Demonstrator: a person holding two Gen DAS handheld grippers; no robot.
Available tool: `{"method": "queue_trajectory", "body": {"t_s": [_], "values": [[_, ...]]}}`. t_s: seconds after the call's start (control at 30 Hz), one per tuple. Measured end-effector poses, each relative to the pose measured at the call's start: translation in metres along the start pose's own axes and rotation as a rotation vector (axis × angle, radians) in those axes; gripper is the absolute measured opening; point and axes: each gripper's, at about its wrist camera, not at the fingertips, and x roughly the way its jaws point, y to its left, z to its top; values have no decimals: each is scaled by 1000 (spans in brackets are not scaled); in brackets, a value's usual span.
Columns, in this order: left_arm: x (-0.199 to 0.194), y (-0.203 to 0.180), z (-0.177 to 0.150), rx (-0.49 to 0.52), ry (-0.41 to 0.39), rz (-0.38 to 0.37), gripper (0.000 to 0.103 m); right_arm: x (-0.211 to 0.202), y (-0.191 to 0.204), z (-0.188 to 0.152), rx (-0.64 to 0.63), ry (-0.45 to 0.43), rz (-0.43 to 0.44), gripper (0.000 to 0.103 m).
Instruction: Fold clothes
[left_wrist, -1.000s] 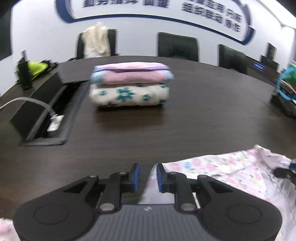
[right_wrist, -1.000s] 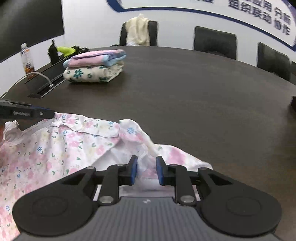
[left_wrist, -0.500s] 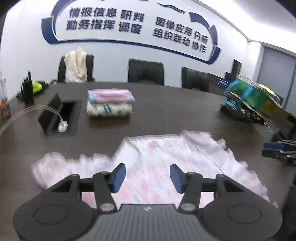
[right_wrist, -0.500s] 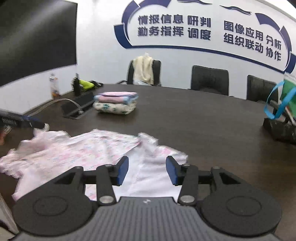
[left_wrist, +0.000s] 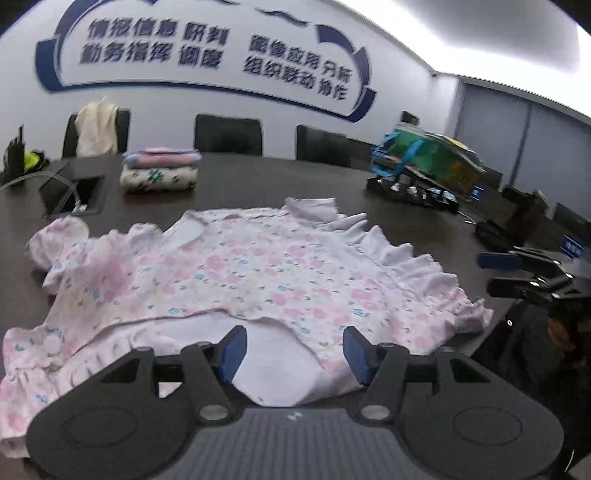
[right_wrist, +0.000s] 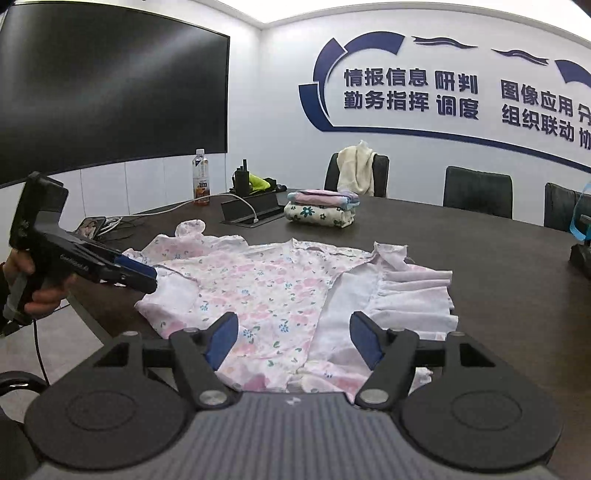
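A pink floral child's garment with white ruffles (left_wrist: 240, 280) (right_wrist: 266, 284) lies spread flat on the dark table (left_wrist: 258, 184), near its front edge. My left gripper (left_wrist: 293, 349) hangs open above the garment's near hem, nothing between its blue pads. My right gripper (right_wrist: 293, 336) is also open, raised over the other end of the garment. In the right wrist view the left gripper (right_wrist: 136, 275) shows at the left, held by a hand. In the left wrist view the right gripper (left_wrist: 517, 273) shows at the right edge.
A stack of folded clothes (left_wrist: 160, 171) (right_wrist: 321, 208) sits farther back on the table. A cable box (left_wrist: 74, 194), a bottle (right_wrist: 201, 177) and a phone (right_wrist: 90, 225) lie at the left. A green bag on black trays (left_wrist: 424, 162) stands at the right. Black chairs (left_wrist: 227, 138) line the far side.
Both grippers were shut on the garment's edge a second ago; they have opened, let go and pulled up and back. The garment now lies spread flat.
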Motion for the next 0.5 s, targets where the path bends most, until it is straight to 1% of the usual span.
{"method": "queue_trajectory", "body": {"t_s": [0.17,0.27,0.33,0.5], "values": [[4,2,-4,-14,22,10,56,0,7,-6,-13,-1,-1,68],[3,2,-6,-6,23,6,56,5,7,-11,2,-9,-22,69],[5,3,-6,-5,28,7,56,9,8,-15,14,-1,-16,70],[8,5,-6,-4,39,10,57,19,12,-20,-8,24,-19,74]]}}
